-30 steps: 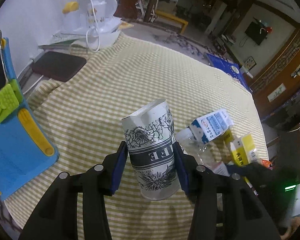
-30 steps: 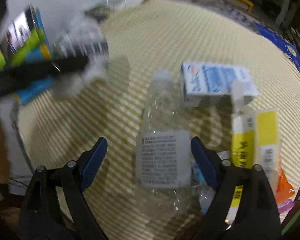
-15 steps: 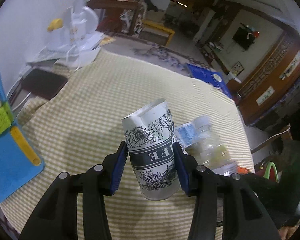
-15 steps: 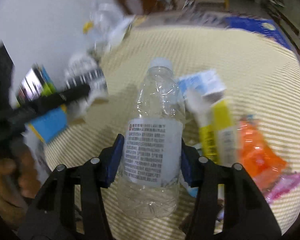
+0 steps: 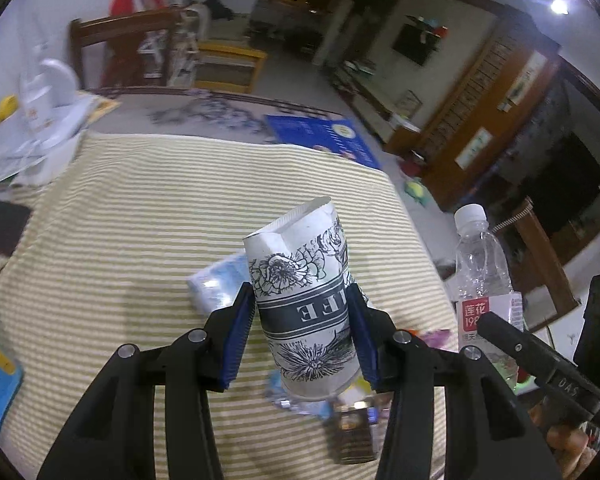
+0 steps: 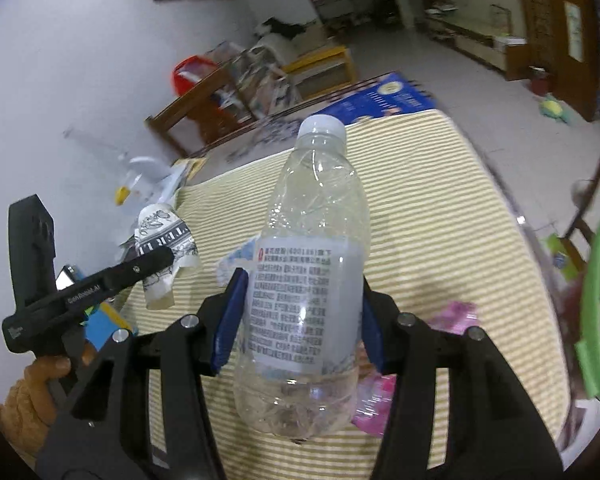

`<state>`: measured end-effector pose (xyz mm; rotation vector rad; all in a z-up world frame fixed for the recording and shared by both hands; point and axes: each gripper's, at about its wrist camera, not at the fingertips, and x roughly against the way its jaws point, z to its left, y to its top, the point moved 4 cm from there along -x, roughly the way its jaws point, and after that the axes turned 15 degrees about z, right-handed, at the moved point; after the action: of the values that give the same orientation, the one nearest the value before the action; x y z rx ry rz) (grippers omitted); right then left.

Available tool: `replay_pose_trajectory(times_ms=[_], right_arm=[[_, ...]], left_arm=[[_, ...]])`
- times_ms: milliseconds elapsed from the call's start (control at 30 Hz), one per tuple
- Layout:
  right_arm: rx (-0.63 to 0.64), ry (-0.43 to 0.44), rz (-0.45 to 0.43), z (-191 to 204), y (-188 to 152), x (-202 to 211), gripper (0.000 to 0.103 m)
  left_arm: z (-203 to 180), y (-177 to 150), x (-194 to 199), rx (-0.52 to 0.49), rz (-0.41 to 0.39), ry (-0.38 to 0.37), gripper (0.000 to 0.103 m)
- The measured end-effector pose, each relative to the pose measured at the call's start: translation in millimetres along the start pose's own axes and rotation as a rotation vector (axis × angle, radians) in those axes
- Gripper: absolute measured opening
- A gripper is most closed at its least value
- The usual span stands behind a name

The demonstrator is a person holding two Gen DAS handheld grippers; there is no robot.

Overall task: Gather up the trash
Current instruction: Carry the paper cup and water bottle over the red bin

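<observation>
Transport step: I hold the paper cup point(image 5: 304, 316) clamped in the left gripper point(image 5: 302, 336), the plastic bottle point(image 6: 306, 280) clamped in the right gripper point(image 6: 298, 312); next move calls for locating a bin.

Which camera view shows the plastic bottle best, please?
The right wrist view: the plastic bottle fills the centre, cap to base, clamped in the right gripper. The left wrist view catches it only at the right edge, partly hidden.

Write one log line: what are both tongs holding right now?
left tongs: shut on paper cup | right tongs: shut on plastic bottle | both lifted above striped tablecloth | wrappers on cloth
</observation>
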<state>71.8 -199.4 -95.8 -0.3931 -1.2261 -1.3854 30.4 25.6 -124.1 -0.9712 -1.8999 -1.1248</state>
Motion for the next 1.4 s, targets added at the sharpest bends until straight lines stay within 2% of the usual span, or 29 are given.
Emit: replay_pose_trajectory(times_ms=[200, 433, 1133, 1400], right_arm=[[-0.046, -0.047, -0.063, -22, -4, 27, 0.051], [-0.082, -0.096, -0.121, -51, -12, 61, 0.051], [-0.252, -0.187, -0.193, -146, -36, 110, 0.051], [-0.336, -0.223, -0.207, -192, -55, 127, 0.051]], left_arm=[[-49, 5, -13, -0.096, 0.025, -0.049, 0.044], [-89, 7, -23, -0.174, 0.045, -0.080, 0.044], [-213, 0, -70, -0.342, 0.132, -0.140, 0.044], [-253, 0, -90, -0.402, 0.161, -0.153, 0.044]])
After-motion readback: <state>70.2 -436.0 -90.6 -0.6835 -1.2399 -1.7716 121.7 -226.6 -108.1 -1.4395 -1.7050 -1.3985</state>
